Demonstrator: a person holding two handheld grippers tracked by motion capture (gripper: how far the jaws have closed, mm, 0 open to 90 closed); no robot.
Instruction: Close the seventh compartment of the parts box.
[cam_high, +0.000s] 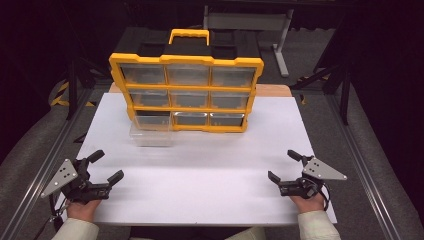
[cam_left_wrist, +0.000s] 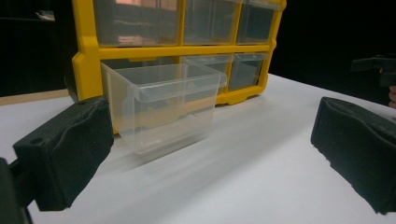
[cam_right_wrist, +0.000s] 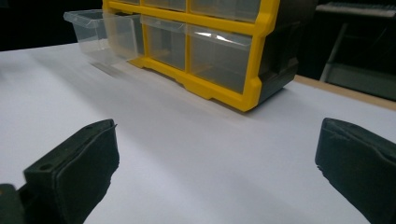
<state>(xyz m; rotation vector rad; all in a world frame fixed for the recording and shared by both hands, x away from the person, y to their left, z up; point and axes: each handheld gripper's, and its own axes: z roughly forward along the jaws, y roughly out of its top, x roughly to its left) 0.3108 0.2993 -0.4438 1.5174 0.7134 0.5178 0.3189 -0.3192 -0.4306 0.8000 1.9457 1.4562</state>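
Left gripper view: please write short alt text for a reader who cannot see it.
A clear plastic drawer sticks out from the bottom row of a yellow drawer organizer on a white table. The left gripper frames it, black jaws wide apart.

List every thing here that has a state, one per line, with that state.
Yellow drawer organizer: upright at the far side of the table, handle on top.
Bottom-left clear drawer: pulled out forward from its slot, looks empty.
Other eight drawers: pushed in.
Left gripper: open, holding nothing, near the table's front left edge.
Right gripper: open, holding nothing, near the front right edge.
White table: bare between the grippers.
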